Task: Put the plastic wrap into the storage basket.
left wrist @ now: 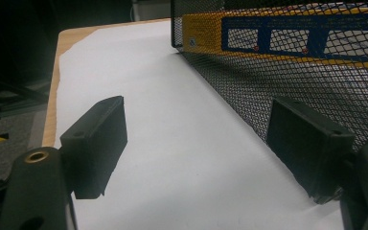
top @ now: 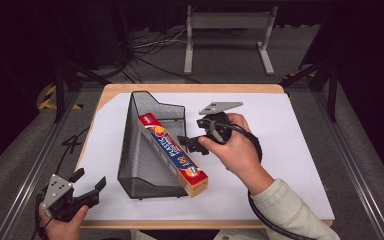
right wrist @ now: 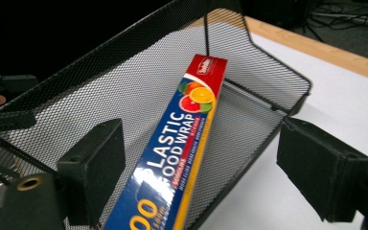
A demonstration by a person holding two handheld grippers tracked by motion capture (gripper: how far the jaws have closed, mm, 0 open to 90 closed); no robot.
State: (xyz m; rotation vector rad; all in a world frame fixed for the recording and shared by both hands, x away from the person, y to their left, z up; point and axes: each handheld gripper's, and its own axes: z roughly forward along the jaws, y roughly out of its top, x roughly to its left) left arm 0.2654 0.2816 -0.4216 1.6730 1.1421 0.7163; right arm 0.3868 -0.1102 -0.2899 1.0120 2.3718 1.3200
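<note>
Plastic wrap box: long, narrow cardboard carton (top: 174, 154), blue with red ends, orange edge and fruit print, lettered "PLASTIC FOOD WRAP".
Box position: lying on a slant in the black wire-mesh file basket (top: 140, 170); far red end down inside near the back corner, near end sticking out over the basket's low front edge towards the person.
Basket position: on the white paper sheet (top: 290, 150) covering the wooden table (top: 190, 88), left of centre.
Right gripper (top: 190, 143): jaws spread wide, nothing between the pads; held just right of the box's middle, close to it but apart, jaws pointing left at it.
Right gripper view: box (right wrist: 172, 158) runs up between the two black pads (right wrist: 96, 167), neither pad touching it.
Left gripper (top: 90, 185): jaws wide apart and empty, low at the table's near left corner, well clear of the basket.
Left gripper view: mesh wall (left wrist: 287, 81) just ahead, yellow-and-blue box side visible through it.
Step in hand (judgement): box looks placed and let go; right hand clearing off.
Doing it well: back away along the jaw line, pads kept wide, so no pad clips the carton edge or the basket rim.
Risk: overhanging near end could tip or slide if nudged.
Check: box at rest against the mesh, both ends still.
</note>
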